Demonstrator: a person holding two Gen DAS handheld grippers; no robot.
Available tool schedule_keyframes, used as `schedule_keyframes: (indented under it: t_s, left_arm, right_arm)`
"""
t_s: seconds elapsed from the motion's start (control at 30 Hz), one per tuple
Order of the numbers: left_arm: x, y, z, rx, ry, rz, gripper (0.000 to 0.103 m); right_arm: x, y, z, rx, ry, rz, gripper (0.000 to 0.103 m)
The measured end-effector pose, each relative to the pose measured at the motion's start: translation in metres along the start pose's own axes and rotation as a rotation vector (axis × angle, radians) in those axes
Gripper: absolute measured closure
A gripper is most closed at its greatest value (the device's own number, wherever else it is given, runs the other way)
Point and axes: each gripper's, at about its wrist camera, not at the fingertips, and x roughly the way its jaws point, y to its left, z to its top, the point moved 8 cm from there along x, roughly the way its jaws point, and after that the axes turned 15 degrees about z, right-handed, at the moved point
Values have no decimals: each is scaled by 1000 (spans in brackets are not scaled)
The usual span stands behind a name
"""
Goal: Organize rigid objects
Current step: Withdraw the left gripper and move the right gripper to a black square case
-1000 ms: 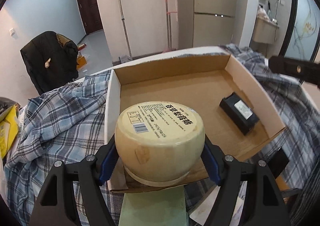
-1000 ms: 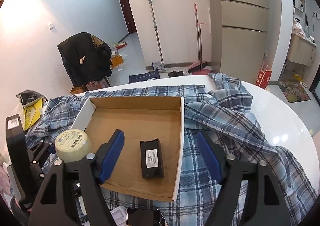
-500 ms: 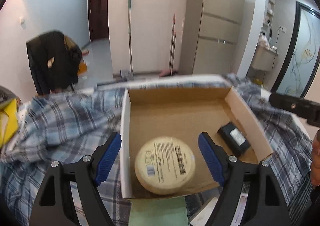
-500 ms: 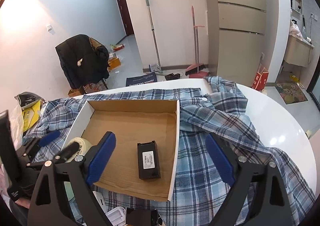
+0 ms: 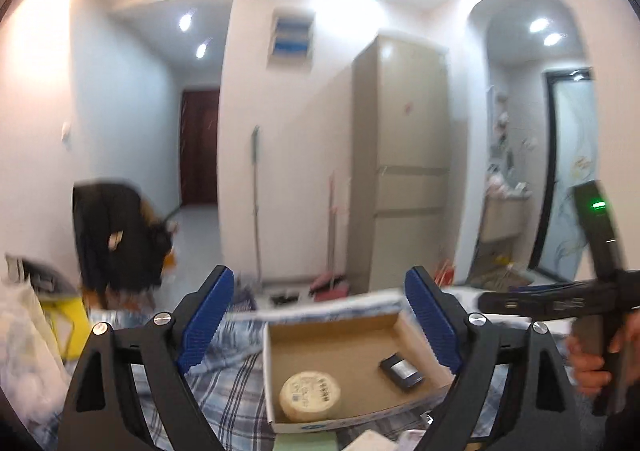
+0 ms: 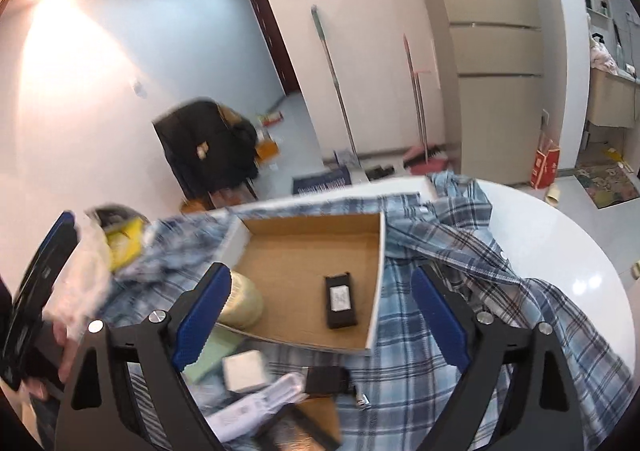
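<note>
Here, a round cream-coloured tub with a printed label (image 5: 310, 395) is seen lying in the near left corner of the shallow brown cardboard box (image 5: 344, 335), well apart from a small black rectangular block (image 5: 401, 368) near the right wall. The left gripper (image 5: 320, 315) is held wide and empty above the box, which rests on a blue plaid shirt (image 6: 440, 283). The right gripper (image 6: 320, 315) is likewise spread wide, with nothing held.

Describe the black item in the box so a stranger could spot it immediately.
Find the open cardboard box lying on the plaid shirt on the white table. Two things lie inside. The battery is the flat black block with a white label, near the right wall, unlike the round cream tub at the left.
</note>
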Motion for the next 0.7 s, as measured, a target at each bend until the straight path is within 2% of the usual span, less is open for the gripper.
schedule_keyframes:
  t_s: [0.03,0.1,0.13,0.2,0.33,0.47,0.5,0.6,0.7]
  left_arm:
    - [-21,0,7,-4,-48,-8,13]
    - [-50,1,13,-26,-110,0,0]
    - [-65,4,15,-58,-151,21,0]
    - [-77,9,14,-88,-162,80,0]
    - [-69,14,5,-128,-106,95,0]
    - [-58,32,-7,-176,-129,176,0]
    - [-55,35,-13,-174,-121,175,0]
    - [-36,31,-44,-138,-43,99,0]
    - [-22,21,-66,-137,43,73,0]
  right_arm:
    - [-8,6,0,-14,-24,-1,12]
    - [-18,18,0,-76,-49,-43,12]
    - [-23,23,-1,-112,-62,-85,12]
    - [-28,29,-2,-163,-93,-140,12]
    - [-23,38,-10,-176,-95,-93,12]
    - [-9,34,-22,-161,-96,-52,12]
    - [-3,31,-27,-153,-83,-43,12]
    - [18,22,-46,-145,6,-28,12]
    - [35,15,-59,-147,69,-61,13]
